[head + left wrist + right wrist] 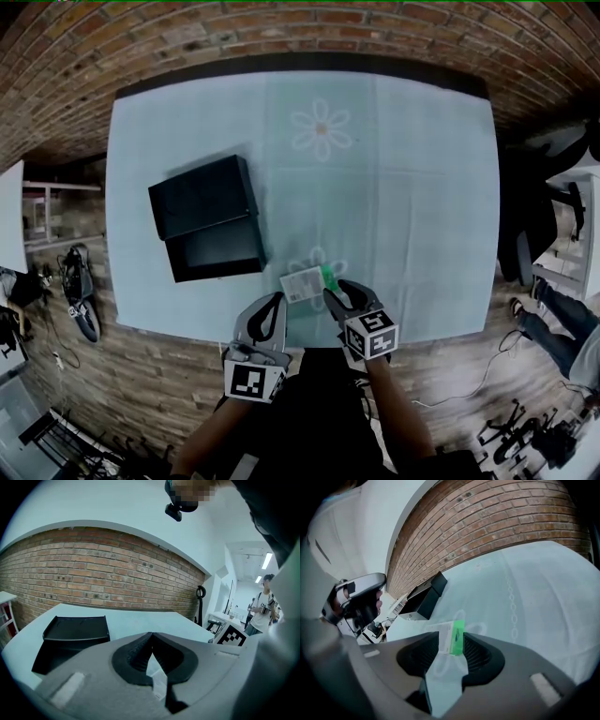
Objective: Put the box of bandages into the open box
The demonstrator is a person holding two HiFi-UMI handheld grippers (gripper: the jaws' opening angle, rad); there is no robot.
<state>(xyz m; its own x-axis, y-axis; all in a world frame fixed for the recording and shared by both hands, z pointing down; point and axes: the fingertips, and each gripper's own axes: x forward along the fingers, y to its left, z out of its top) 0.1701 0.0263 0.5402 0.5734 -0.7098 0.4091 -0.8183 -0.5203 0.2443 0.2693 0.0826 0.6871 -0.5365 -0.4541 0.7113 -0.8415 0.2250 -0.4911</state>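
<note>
The box of bandages (305, 282), white with a green end, lies flat on the pale blue tablecloth near the front edge. My right gripper (339, 292) is just right of it and open. In the right gripper view the box of bandages (452, 637) sits at the tips of the wide-spread right gripper (451, 645), and I see no pad pressing on it. The open black box (214, 248) stands left of centre with its lid (202, 195) folded back. My left gripper (274, 302) hovers at the table's front edge, shut and empty, and the black box (75, 630) lies ahead of it to the left.
The table (422, 187) backs onto a brick wall (281, 28). Shoes and cables (80, 300) lie on the floor at the left. Someone's legs (553, 323) show at the right. A person (263, 605) stands far off in the left gripper view.
</note>
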